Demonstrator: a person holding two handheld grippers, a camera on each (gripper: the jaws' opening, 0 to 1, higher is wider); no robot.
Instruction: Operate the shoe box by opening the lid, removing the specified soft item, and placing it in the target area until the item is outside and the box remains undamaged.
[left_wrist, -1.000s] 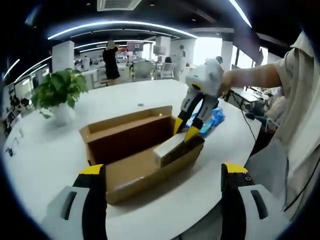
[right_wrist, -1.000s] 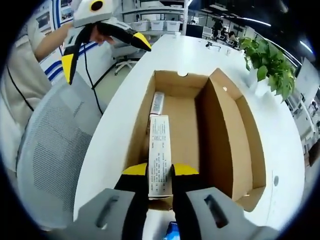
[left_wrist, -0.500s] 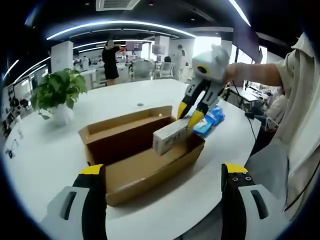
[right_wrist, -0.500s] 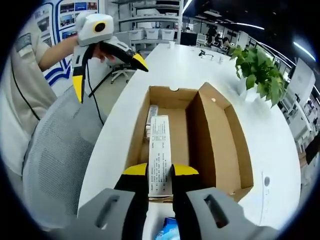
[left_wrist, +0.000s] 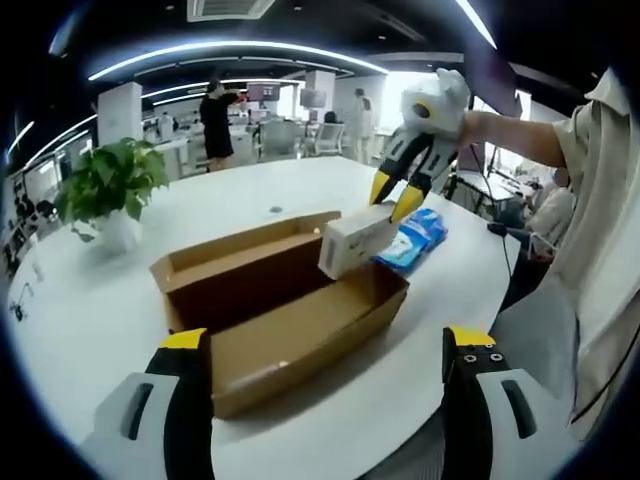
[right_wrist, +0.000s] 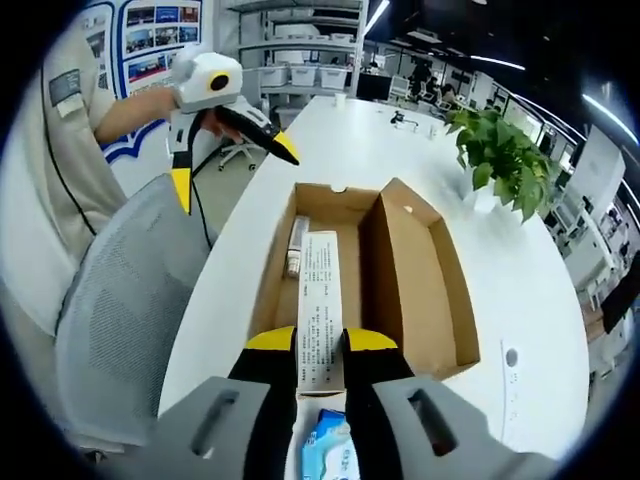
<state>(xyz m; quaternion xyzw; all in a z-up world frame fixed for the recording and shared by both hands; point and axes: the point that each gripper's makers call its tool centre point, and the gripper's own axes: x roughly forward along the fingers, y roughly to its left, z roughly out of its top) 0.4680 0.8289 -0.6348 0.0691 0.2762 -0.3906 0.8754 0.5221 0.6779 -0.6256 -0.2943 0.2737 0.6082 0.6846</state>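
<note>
The brown cardboard shoe box (left_wrist: 300, 335) (right_wrist: 445, 300) lies open on the white table, its lid folded back. My right gripper (right_wrist: 320, 345) (left_wrist: 393, 200) is shut on a long white carton (right_wrist: 320, 290) (left_wrist: 355, 240) with printed text. It holds the carton in the air above the box's end. A second small pack (right_wrist: 297, 245) lies inside the box along the wall. My left gripper (left_wrist: 327, 338) (right_wrist: 232, 172) is open wide with nothing between its fingers, and it hangs off the table's edge short of the box.
A blue wipes pack (left_wrist: 415, 235) (right_wrist: 330, 455) lies on the table beside the box's end. A potted plant (left_wrist: 105, 190) (right_wrist: 500, 160) stands at the far side. A grey mesh chair (right_wrist: 120, 320) sits at the table's edge, next to the person's body (left_wrist: 590, 230).
My right gripper has lifted the white carton from inside the box to above its rim. My left gripper has stayed open in about the same place.
</note>
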